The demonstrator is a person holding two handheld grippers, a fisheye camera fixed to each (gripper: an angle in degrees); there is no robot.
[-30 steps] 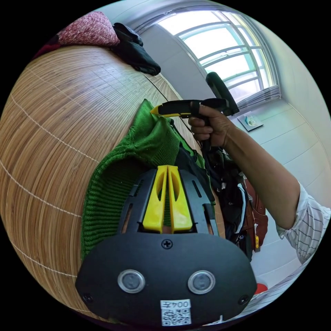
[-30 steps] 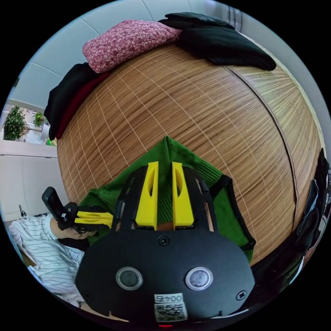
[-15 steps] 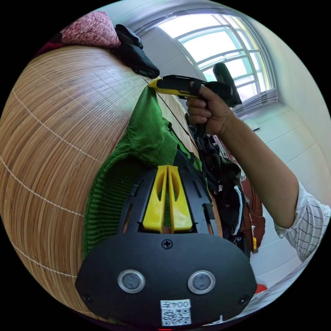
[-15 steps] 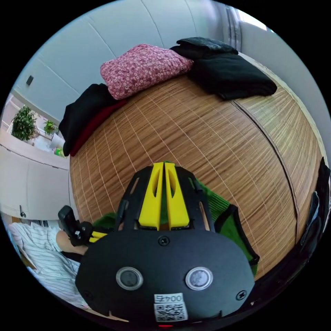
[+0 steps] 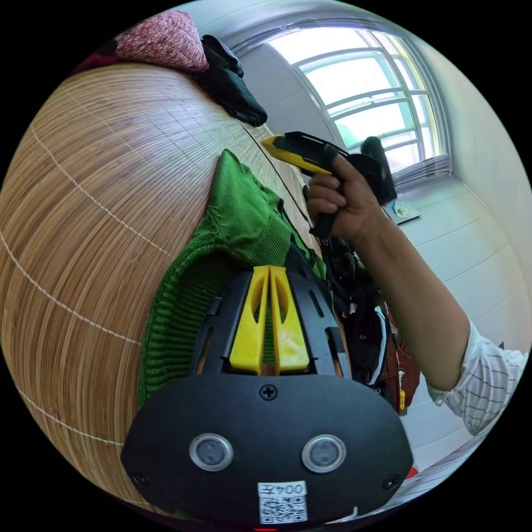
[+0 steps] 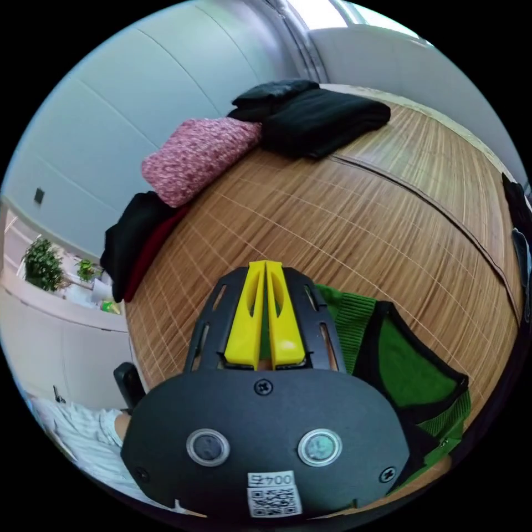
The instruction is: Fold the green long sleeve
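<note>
The green top point(image 5: 233, 221) has been dropped by the right gripper point(image 5: 271, 145), which is now raised clear with jaws nearly touching, nothing between them. The left gripper point(image 5: 269, 316) is kept clamped on the green knit. One top lies bunched on the near mat point(image 5: 94, 183); three folded piles are stacked far off point(image 6: 310, 119).

Bright arched window point(image 5: 366, 94), pale walls point(image 6: 111, 133)

Left tool point(image 5: 269, 270) has its jaws pressed together on the sweater point(image 5: 233, 221). Right tool point(image 5: 271, 145), jaws together, is held in a hand point(image 5: 338, 202) just above the sweater.
</note>
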